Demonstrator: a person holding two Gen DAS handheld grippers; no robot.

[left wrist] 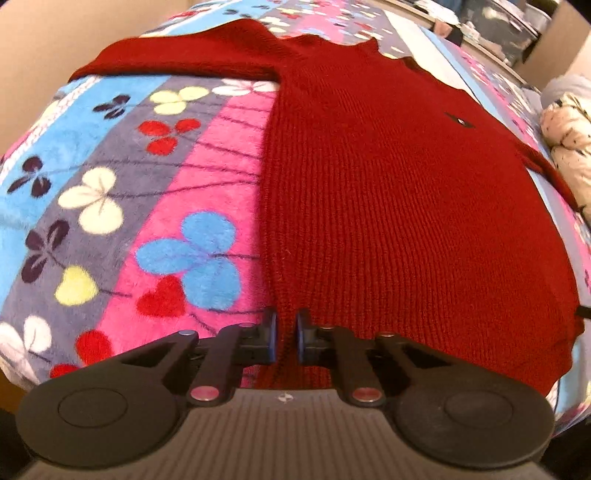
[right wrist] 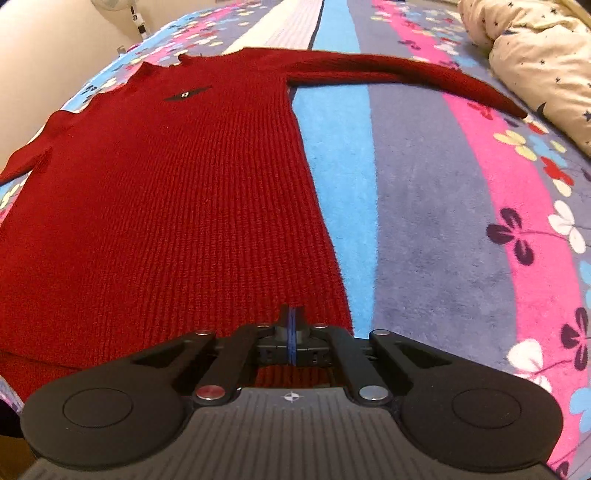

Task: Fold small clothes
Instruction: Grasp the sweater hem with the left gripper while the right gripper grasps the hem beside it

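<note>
A dark red knitted sweater (left wrist: 388,203) lies flat, front up, on a flowered fleece blanket (left wrist: 110,184). Its sleeve (left wrist: 177,62) stretches out to the left at the far end. My left gripper (left wrist: 287,332) is at the sweater's near left corner, its pads nearly together with the red hem edge pinched between them. In the right wrist view the same sweater (right wrist: 166,221) fills the left half, its other sleeve (right wrist: 406,74) reaching right. My right gripper (right wrist: 291,328) is shut, pads touching, over the hem near the right corner. No cloth shows between them.
A cream quilt with small stars (right wrist: 535,55) is bunched at the blanket's far right, close to the sleeve end, and shows as the quilt (left wrist: 569,147) at the right edge. Striped blanket (right wrist: 424,221) lies bare right of the sweater. Shelves with clutter (left wrist: 498,22) stand beyond the bed.
</note>
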